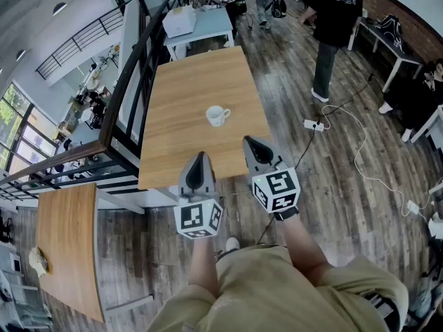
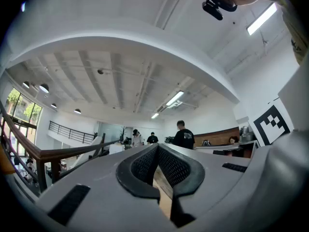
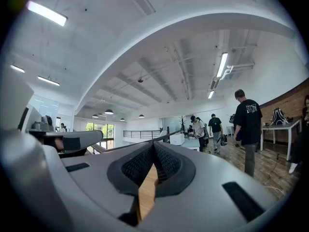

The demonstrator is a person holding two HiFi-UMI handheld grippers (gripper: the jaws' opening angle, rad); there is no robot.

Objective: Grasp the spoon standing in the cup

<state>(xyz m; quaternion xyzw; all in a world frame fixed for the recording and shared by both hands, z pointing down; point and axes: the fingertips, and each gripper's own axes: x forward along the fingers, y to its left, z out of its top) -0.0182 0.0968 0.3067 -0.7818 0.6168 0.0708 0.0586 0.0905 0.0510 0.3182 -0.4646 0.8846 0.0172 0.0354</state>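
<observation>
A small white cup (image 1: 217, 115) stands near the middle of the wooden table (image 1: 180, 144) in the head view. It is too small there for me to make out a spoon in it. My left gripper (image 1: 200, 156) hangs over the table's near edge with its jaws shut and nothing between them. My right gripper (image 1: 249, 141) is beside it, a little closer to the cup, also shut and empty. Both point toward the cup and stand well short of it. In the left gripper view (image 2: 158, 145) and the right gripper view (image 3: 153, 143) the tips meet, and the cup is hidden.
A dark railing (image 1: 131, 81) runs along the table's left side. A white table (image 1: 208, 26) with a box stands beyond the far end. A person (image 1: 332, 26) stands at the upper right. A power strip (image 1: 313, 124) and cables lie on the floor to the right.
</observation>
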